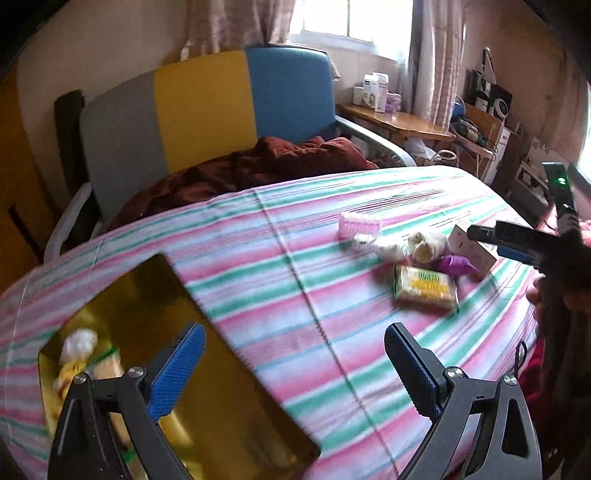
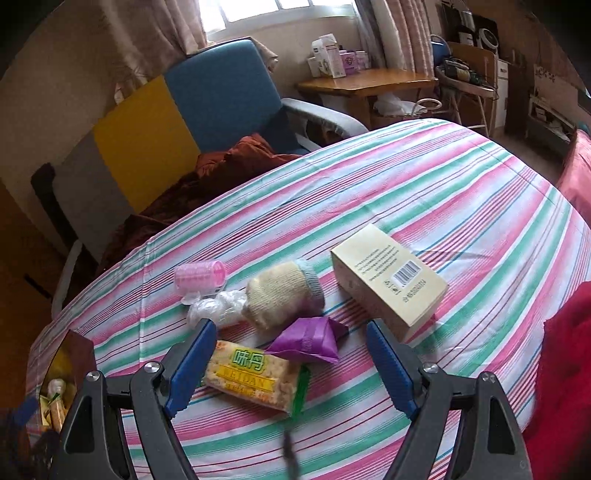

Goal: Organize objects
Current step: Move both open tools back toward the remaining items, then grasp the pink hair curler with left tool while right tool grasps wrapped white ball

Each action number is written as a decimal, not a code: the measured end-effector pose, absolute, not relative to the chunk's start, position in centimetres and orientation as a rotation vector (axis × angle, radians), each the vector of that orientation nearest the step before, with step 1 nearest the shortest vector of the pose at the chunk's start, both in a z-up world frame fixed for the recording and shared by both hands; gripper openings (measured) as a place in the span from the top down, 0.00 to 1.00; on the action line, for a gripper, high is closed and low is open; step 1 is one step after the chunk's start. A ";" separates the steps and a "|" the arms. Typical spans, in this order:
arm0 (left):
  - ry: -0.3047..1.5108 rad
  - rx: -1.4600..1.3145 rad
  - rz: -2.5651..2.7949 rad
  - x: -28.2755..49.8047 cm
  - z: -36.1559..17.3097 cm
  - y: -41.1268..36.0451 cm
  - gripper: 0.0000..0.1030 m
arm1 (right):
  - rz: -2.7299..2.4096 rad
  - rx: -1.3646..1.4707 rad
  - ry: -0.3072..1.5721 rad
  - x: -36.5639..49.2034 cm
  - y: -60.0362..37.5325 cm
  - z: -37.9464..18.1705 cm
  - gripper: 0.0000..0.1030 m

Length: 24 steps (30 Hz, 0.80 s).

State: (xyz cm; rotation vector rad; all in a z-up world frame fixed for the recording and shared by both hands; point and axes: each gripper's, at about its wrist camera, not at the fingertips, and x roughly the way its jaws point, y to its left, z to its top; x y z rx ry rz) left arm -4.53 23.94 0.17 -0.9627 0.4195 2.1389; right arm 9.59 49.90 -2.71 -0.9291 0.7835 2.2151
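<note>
Cracker packet mid-cloth, right gripper spread above.

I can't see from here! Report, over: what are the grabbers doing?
Both grippers, left and right, open, empty. Right over cracker pack. Gold box under left. Nothing blocking.

A tri-colour chair, grey, yellow and blue, stands at ten o'clock behind the striped tablecloth, with a rust-brown blanket heaped on its seat. At one o'clock, a wooden side table carries small white boxes beneath the curtained window.
</note>
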 end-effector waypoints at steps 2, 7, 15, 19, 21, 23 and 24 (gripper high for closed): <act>0.412 -0.980 2.113 -5.4 0.4 25.8 0.04 | 2.228 -0.929 0.785 9.6 49.7 -2.6 0.18; 0.435 -0.991 2.077 -7.6 0.5 30.9 0.00 | 2.210 -0.902 0.810 10.2 50.1 -2.4 0.18; 0.563 -1.015 2.016 -10.7 -2.2 40.1 0.00 | 2.232 -0.867 0.874 10.8 50.8 -2.1 0.18; 0.612 -1.048 2.009 -11.9 -4.5 43.7 0.00 | 2.259 -0.881 0.883 10.5 50.7 -2.0 0.18; 0.623 -1.086 1.997 -12.7 -5.7 45.2 0.00 | 2.269 -0.880 0.885 10.5 50.6 -2.0 0.18; 0.631 -1.108 1.994 -13.2 -6.6 46.2 0.00 | 2.275 -0.879 0.884 10.5 50.6 -2.0 0.18; 0.635 -1.124 1.991 -13.5 -7.1 46.8 0.00 | 2.277 -0.881 0.884 10.4 50.5 -2.0 0.18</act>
